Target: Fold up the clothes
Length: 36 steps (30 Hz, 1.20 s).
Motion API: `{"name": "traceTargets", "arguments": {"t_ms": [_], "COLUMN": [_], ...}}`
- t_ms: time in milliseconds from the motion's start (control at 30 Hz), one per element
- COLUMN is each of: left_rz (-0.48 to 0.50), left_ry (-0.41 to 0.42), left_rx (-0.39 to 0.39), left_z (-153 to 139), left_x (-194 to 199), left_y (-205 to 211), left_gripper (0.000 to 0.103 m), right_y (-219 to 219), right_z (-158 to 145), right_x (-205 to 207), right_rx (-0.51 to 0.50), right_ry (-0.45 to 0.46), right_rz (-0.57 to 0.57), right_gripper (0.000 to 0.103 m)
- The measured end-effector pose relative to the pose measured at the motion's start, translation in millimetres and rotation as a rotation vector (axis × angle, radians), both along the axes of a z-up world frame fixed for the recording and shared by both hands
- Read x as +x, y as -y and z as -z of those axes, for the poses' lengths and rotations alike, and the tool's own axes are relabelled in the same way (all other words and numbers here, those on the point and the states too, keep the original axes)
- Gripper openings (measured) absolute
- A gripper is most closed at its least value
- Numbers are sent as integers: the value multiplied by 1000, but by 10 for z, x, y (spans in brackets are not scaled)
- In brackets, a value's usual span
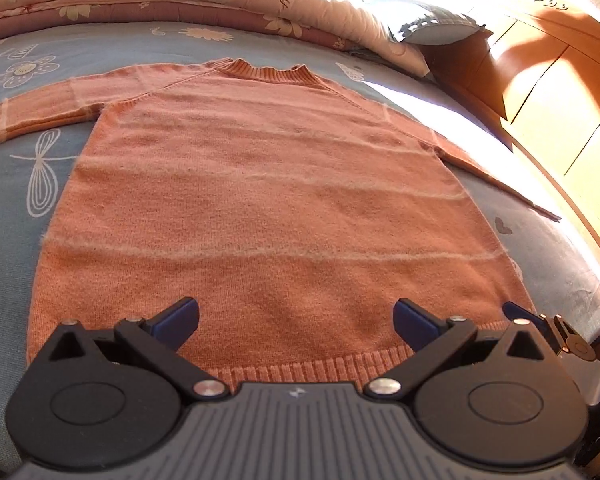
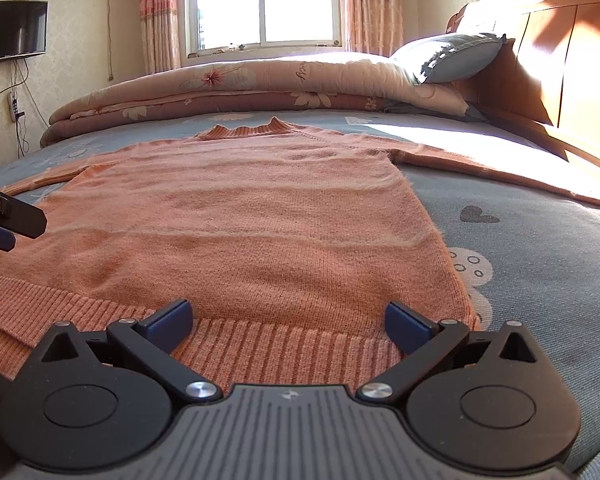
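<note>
Hovering at the hem, the left gripper [image 1: 296, 320] is standing released, jaws wide and holding nothing. In the left wrist view the sweater [image 1: 260, 208] is lying flat on the bed [image 1: 16, 184], directly ahead of the gripper, long axis running straight away from it toward the collar [image 1: 268, 70]. Sleeves are spreading out to either side. Part of the right gripper [image 1: 540, 320] is showing at the hem's right corner.

In the right wrist view the right gripper [image 2: 288, 320] is also sitting released over the ribbed hem [image 2: 284, 344], near that corner; whether it touches the knit is unclear. Each gripper is nearer its own hem corner. No containers in view; a folded quilt [image 2: 240, 84] is lying beyond the collar.
</note>
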<state>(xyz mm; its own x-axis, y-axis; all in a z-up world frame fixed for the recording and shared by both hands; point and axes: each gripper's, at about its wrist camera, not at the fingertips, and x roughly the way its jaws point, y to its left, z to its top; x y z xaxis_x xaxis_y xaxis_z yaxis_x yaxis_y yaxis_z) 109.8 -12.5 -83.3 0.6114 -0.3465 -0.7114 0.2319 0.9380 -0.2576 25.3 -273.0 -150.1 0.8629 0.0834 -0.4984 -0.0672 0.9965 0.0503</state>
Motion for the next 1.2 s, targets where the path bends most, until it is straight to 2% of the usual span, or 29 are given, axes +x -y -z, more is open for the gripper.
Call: {"name": "traceTargets", "arguments": {"t_ms": [133,233,433,867,1000,1100,1200], "left_rz": [-37,-33,-40,-70,-61,-60,-61], "left_ry": [-60,-33,-34,-34,-29,-23,-19], "left_rx": [-2,-20,-123,-153,-114,-73,-61], "left_z": [153,169,172,168,138,118,103], "left_x": [85,-43,-189,-217,-171,-114,-73], "left_y": [13,-34,-263,-297,-240,-177,-134], "left_gripper": [102,102,102,102,102,102,102], "right_y": [4,-1,-12,-39,-64,-53,-3], "right_z": [2,-1,1,-54,-226,-407,-439], "right_x": [-3,-6,3,-95,-50,98,413], "right_rx": [-1,0,-4,-24,-40,-68,-75], "right_ry": [1,1,-1,-29,3,75,40], "right_rz": [0,0,4,24,14,2,-6], "right_gripper": [103,103,103,103,103,103,103]}}
